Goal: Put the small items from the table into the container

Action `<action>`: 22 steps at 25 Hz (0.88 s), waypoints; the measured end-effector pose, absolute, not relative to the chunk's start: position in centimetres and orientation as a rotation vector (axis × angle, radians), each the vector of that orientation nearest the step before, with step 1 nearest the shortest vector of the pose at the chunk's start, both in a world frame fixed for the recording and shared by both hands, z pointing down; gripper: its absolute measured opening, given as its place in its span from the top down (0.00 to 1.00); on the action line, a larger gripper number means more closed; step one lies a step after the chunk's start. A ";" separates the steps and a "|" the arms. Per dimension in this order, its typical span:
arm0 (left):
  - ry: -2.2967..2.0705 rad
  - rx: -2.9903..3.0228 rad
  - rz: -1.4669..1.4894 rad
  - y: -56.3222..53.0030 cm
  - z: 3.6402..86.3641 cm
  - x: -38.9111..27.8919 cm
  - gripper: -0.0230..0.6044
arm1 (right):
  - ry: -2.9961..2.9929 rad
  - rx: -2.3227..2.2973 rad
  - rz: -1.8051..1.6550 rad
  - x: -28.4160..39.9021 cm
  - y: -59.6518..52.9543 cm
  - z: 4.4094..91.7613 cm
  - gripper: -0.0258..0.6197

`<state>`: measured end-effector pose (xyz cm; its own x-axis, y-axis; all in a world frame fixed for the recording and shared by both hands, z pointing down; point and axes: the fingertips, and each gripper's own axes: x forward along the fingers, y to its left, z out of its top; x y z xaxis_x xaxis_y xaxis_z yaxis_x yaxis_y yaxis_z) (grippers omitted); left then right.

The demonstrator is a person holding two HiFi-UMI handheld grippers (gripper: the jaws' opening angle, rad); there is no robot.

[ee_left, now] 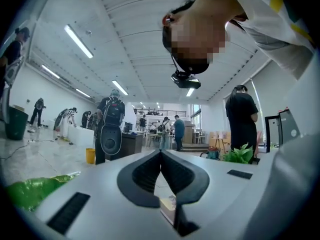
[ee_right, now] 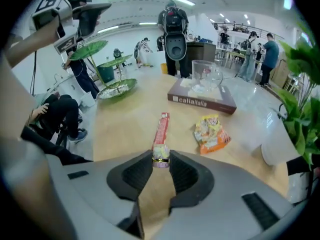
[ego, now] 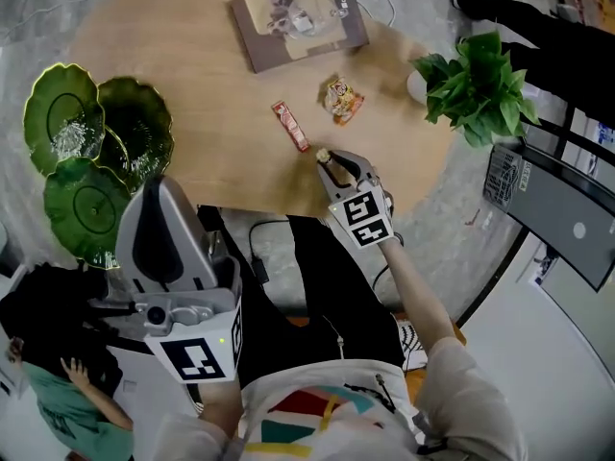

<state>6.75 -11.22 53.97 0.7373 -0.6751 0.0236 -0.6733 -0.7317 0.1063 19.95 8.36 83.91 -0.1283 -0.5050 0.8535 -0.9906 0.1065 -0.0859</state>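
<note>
A small wrapped candy (ego: 323, 155) (ee_right: 161, 156) lies near the front edge of the round wooden table (ego: 192, 75). My right gripper (ego: 326, 159) (ee_right: 161, 160) points steeply down and is shut on it, a fingertip against each side. Just beyond lie a red snack bar (ego: 290, 125) (ee_right: 161, 129) and an orange snack packet (ego: 342, 101) (ee_right: 212, 133). A clear glass container (ego: 306, 17) (ee_right: 206, 74) stands on a book (ego: 332, 36) (ee_right: 202, 100) at the far side. My left gripper (ego: 159, 185) (ee_left: 161, 153) is off the table at the left, pointing level, shut and empty.
Green leaf-shaped dishes (ego: 96, 142) (ee_right: 117, 88) stand at the table's left edge. A potted plant (ego: 476, 84) (ee_right: 300, 99) in a white pot (ee_right: 275, 149) sits at the right edge. A seated person (ego: 58, 392) is on the floor at the left, and others stand farther off.
</note>
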 end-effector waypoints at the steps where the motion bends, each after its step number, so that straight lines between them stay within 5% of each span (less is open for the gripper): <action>1: -1.117 2.832 -0.046 -11.5 53.2 6.3 0.95 | -1.748 1.495 0.902 19.6 7.2 82.7 0.79; 15: -1.439 2.783 -0.210 -17.3 46.0 -5.9 0.95 | -2.285 1.566 0.376 8.6 -13.1 62.8 0.79; 22: -1.467 2.769 -0.280 -17.9 36.5 -9.0 0.95 | -2.365 1.680 0.227 6.3 -13.0 45.7 0.79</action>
<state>-8.99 -17.92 36.47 0.5493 -0.8204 -0.1590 -0.8213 -0.5651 0.0787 6.33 -13.02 45.70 -0.3157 -0.9081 0.2751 -0.9438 0.3303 0.0074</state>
